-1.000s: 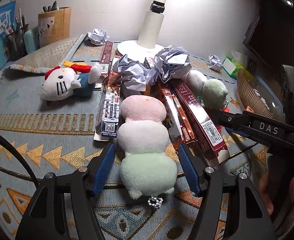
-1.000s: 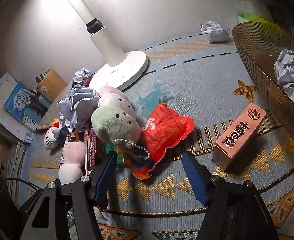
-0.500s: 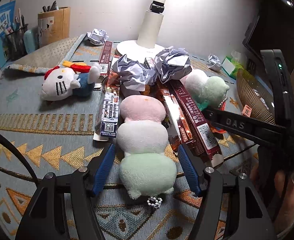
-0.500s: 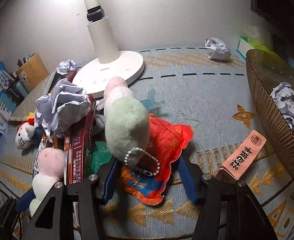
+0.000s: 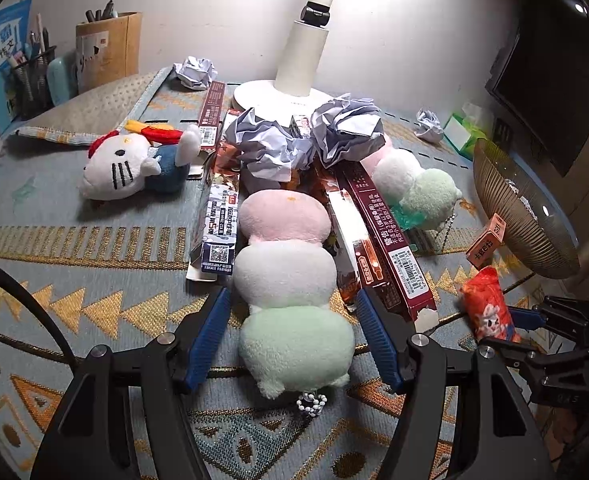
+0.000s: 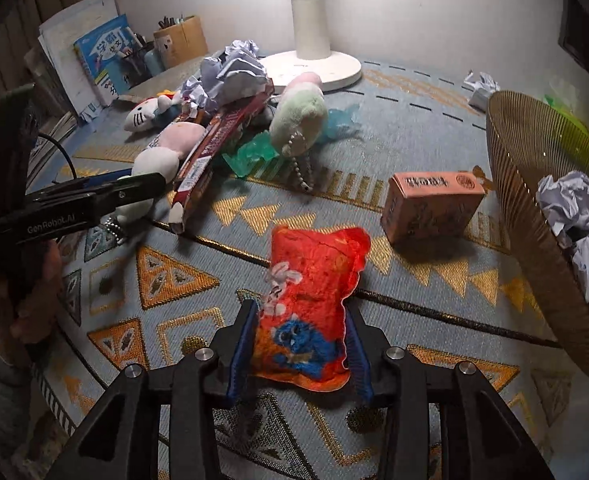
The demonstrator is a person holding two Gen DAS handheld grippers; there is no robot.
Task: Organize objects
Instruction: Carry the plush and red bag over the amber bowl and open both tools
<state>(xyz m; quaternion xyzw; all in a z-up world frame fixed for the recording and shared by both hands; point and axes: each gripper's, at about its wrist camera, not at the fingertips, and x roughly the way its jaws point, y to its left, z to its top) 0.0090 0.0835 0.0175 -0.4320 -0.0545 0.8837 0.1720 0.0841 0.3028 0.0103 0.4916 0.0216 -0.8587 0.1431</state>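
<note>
Two grippers in play. Right gripper [image 6: 300, 354]: jaws closing, the red pouch [image 6: 314, 308] between them and both pads already pressing its lower end, so I count it as gripped. It is a soft, padded fabric piece with a scalloped edge and a blue figure printed low on it; it looks light and floppy. Judgement: the free upper half will droop, so a hold nearer mid-body would carry it flatter, though the low grip should do for so light a thing.

Left gripper [image 5: 290, 336]: jaws apart, straddling the green end of the three-ball plush [image 5: 290, 276] (pink, white, green) without touching it on either side. Judgement: also soft and light; it will compress, so clamp the green ball squarely, clear of the bead chain at its tip.

Landmark: white lamp base [image 6: 314, 68] on the patterned table [image 6: 434, 128]. The pouch sits well in front of the base, lifted toward me. The orange box [image 6: 434, 208] lies in front and right of the base. The wicker basket [image 6: 522, 184], holding crumpled paper, is far right of it. Left of the base: the pile of long cartons, paper balls and the cat plush [image 6: 144, 114].
</note>
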